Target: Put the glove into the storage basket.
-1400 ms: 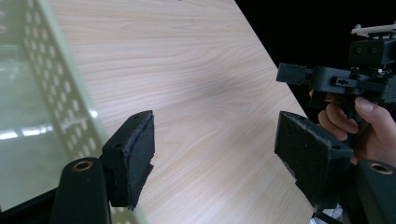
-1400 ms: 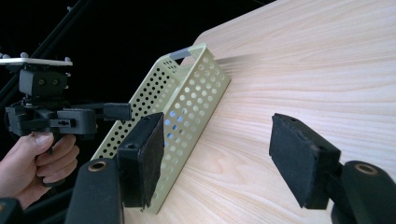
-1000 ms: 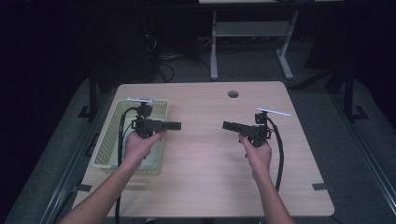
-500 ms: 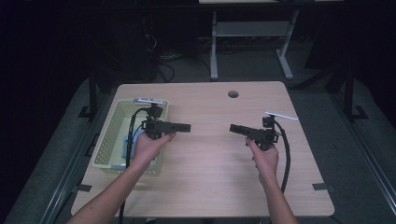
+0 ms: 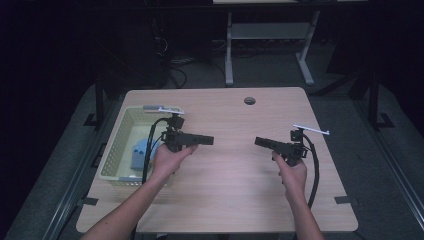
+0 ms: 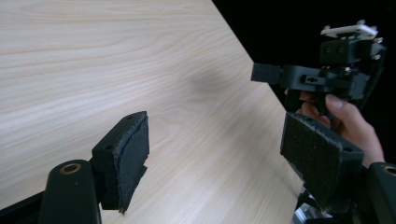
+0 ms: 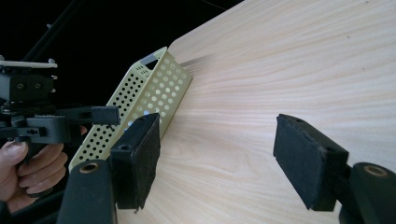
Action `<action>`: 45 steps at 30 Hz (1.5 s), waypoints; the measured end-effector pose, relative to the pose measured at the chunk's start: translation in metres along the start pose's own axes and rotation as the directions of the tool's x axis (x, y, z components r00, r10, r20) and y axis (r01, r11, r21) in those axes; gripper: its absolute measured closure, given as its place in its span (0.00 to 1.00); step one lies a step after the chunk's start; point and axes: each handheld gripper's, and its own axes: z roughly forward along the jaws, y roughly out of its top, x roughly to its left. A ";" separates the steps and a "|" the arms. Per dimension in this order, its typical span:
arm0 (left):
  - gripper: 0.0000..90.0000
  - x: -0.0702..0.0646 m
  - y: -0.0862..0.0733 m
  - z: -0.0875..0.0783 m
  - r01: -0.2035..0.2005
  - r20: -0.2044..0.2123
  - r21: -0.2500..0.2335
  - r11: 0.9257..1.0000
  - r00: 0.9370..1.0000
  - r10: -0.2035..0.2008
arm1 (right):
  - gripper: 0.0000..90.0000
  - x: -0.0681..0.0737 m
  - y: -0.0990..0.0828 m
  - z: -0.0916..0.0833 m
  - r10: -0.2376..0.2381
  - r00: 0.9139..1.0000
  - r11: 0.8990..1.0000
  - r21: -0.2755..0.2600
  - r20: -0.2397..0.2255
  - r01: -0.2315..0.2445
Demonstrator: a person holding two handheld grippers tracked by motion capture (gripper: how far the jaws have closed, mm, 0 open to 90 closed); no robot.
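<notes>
Two hand-held claws hover above the light wood-grain table (image 5: 235,185), facing each other, both with jaws spread wide and nothing between the pads. The left claw (image 5: 207,140) has just been opening, with bare tabletop visible between its pads in the left gripper view. The right claw (image 5: 260,142) is likewise parted and empty.

Nearest the left hand (image 5: 167,157), the pale yellow perforated plastic basket (image 5: 117,142) stands at the table's left edge. A blue object (image 5: 140,152) lies inside on the basket floor, near the right wall; its exact form cannot be told.

Recommended procedure: keep the jaws fully parted. Swing the left claw over the basket rim, then descend vertically to avoid striking the perforated wall. Centre the pads on either side of the blue object before closing. Hold the right claw clear of the basket, ready to steady the rim if the basket slides.
</notes>
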 end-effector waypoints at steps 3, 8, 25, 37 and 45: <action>0.26 -0.003 -0.002 0.006 -0.004 0.003 0.008 1.000 1.000 0.004 | 0.34 -0.003 -0.003 -0.005 0.009 1.000 1.000 0.006 -0.006 -0.009; 0.26 -0.006 -0.006 0.014 -0.015 0.016 0.020 1.000 1.000 0.015 | 0.34 -0.010 -0.006 -0.014 0.013 1.000 1.000 0.006 0.011 -0.013; 0.26 -0.021 -0.026 0.040 -0.079 0.045 0.062 0.995 0.996 0.076 | 0.33 -0.039 -0.026 -0.051 0.043 0.997 0.999 -0.001 0.061 -0.043; 0.26 -0.023 -0.047 0.051 -0.111 0.072 0.084 0.990 0.992 0.105 | 0.33 -0.041 -0.039 -0.066 0.023 0.997 1.000 0.008 0.075 -0.024; 0.26 -0.026 -0.065 0.055 -0.146 0.077 0.097 0.985 0.987 0.139 | 0.32 -0.044 -0.050 -0.074 0.033 0.996 0.999 0.015 0.077 -0.034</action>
